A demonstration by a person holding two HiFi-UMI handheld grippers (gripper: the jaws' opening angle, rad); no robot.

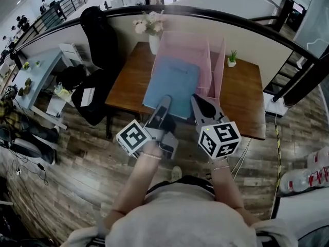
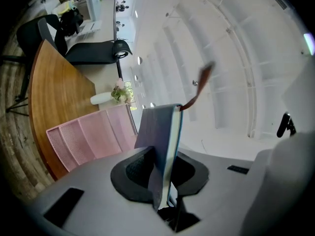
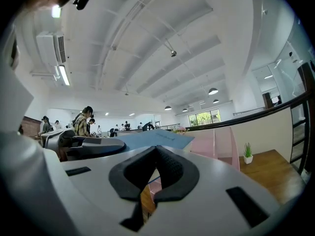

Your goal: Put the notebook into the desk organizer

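Holds the blue notebook (image 1: pixel 172 84) by its lower edge at frame centre, clamped in the left gripper (image 1: pixel 165 102), just below the pink desk organizer (image 1: pixel 190 48), beside the right gripper (image 1: pixel 203 105), clenched on nothing.

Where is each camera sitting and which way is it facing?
Head view: on the person's head, facing steeply down at the table; forearms, left gripper and right gripper show.
Left gripper view: rides the left gripper, looks along jaws clamped on the notebook.
Right gripper view: rides the right gripper, looks along shut, empty jaws.
Shared: all show notebook and desk organizer.
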